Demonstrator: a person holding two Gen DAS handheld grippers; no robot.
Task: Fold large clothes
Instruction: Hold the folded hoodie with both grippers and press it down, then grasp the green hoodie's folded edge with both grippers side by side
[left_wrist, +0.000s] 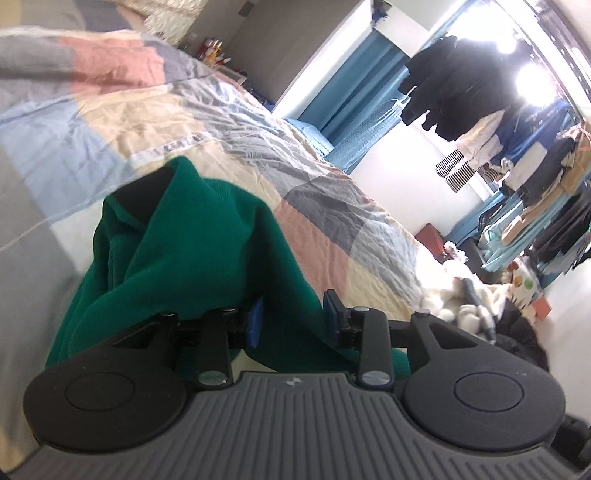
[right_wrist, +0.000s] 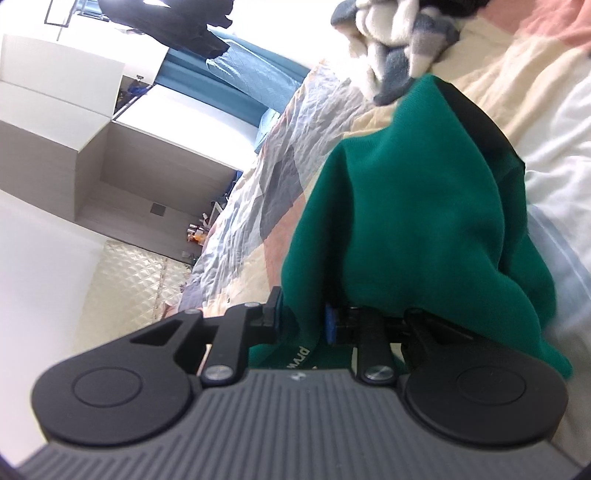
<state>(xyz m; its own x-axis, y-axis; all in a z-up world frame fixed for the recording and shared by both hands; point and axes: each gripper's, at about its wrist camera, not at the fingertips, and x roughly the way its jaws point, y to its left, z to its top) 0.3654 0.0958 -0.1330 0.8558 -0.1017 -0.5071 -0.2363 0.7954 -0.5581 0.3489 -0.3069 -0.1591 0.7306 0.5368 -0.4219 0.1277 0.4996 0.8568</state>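
Observation:
A large green garment hangs bunched over a bed with a patchwork cover. My left gripper has a fold of the green cloth between its blue pads, jaws closed on it. In the right wrist view the same green garment drapes over my right gripper, whose blue pads pinch an edge of it; a printed label strip shows below the pads. The other gripper's black body shows beyond the cloth, partly covered. Both hold the garment above the patchwork cover.
A fluffy white and grey blanket lies at the bed's foot; it also shows in the right wrist view. A rack of hanging clothes stands by the bright window with blue curtains. A grey cabinet and quilted headboard stand beyond.

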